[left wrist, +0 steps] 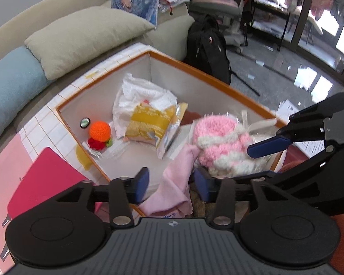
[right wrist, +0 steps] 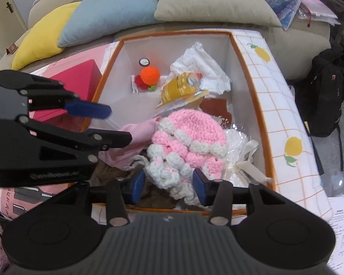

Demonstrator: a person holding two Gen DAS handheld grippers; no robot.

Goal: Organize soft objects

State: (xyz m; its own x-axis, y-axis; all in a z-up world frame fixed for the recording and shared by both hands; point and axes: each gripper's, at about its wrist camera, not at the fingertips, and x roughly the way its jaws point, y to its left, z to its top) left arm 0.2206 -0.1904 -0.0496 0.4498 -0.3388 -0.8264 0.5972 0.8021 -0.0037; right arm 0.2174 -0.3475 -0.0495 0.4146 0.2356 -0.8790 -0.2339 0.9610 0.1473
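Note:
An orange-rimmed fabric storage box (left wrist: 195, 67) (right wrist: 267, 137) holds soft things: a pink and white crochet piece (left wrist: 220, 142) (right wrist: 190, 137), a pink cloth (left wrist: 175, 183) (right wrist: 137, 137), an orange crochet ball (left wrist: 99, 131) (right wrist: 150, 74), a yellow packet (left wrist: 149, 120) (right wrist: 178, 87) and a white cloth (left wrist: 142, 91) (right wrist: 204, 68). My left gripper (left wrist: 170, 184) is open over the pink cloth at the box's near edge. My right gripper (right wrist: 169, 186) is open around the crochet piece's near edge, not closed on it.
A red box (left wrist: 43, 183) (right wrist: 78, 73) lies left of the storage box. A sofa with beige (left wrist: 85, 36), blue (right wrist: 112, 9) and yellow (right wrist: 41, 36) cushions stands behind. A black backpack (left wrist: 206, 48) (right wrist: 330, 91) and papers (right wrist: 341, 226) lie on the floor to the right.

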